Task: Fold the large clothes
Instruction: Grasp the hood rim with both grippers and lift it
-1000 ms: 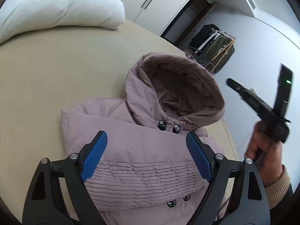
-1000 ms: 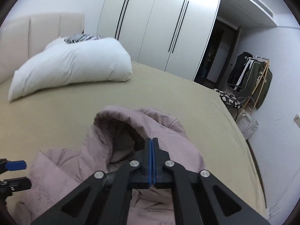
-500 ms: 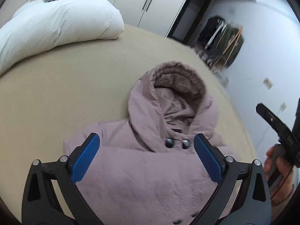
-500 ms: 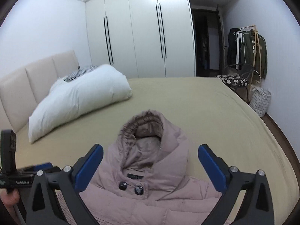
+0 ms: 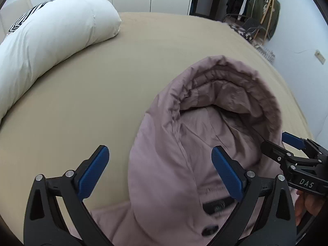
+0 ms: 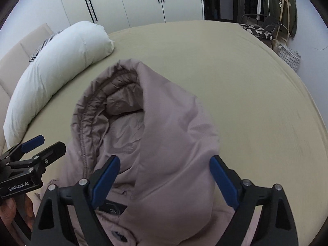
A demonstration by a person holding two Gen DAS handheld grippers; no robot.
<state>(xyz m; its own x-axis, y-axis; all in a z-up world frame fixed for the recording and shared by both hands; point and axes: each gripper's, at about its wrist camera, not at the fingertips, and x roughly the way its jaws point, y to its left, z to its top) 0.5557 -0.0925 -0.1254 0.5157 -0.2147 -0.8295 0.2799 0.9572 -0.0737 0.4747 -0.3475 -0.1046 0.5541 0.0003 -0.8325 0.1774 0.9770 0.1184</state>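
Note:
A dusty-pink hooded puffer jacket (image 5: pixel 184 164) lies on the beige bed, its hood opening facing up; it also shows in the right wrist view (image 6: pixel 168 135). My left gripper (image 5: pixel 162 168) is open and empty, its jaws straddling the hood's left side just above the fabric. My right gripper (image 6: pixel 164 176) is open and empty, its jaws straddling the hood's right side. The right gripper also shows in the left wrist view (image 5: pixel 285 143) at the hood's right edge. The left gripper shows in the right wrist view (image 6: pixel 39 145) at the hood's left edge. The jacket body is mostly hidden below the frames.
A long white pillow (image 5: pixel 51 41) lies at the bed's far left, also in the right wrist view (image 6: pixel 55 69). White wardrobes (image 6: pixel 133 2) stand behind. A clothes rack (image 5: pixel 258 8) and a chair stand at the far right. The beige bed sheet (image 6: pixel 256 86) stretches around the hood.
Both grippers moved forward and down from over the jacket's chest to the hood. The right gripper, shut a second ago, has opened wide.

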